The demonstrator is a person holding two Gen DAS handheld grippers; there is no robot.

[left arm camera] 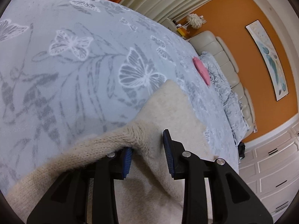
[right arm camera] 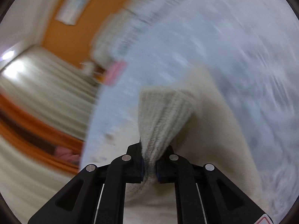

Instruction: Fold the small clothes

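Note:
A beige knit garment lies on the pale blue butterfly bedspread. Its thick knitted edge is bunched between the blue pads of my left gripper, which is shut on it. In the blurred right wrist view, a ribbed cuff or hem of the same garment stands up from my right gripper. That gripper is shut tight on the ribbing, and the rest of the beige cloth trails off to the right over the bedspread.
A folded pink cloth lies near the bed's far edge. A crumpled blue quilt and a cream padded headboard stand beyond it. White drawers line the orange wall. Cream curtains hang past the bed's side.

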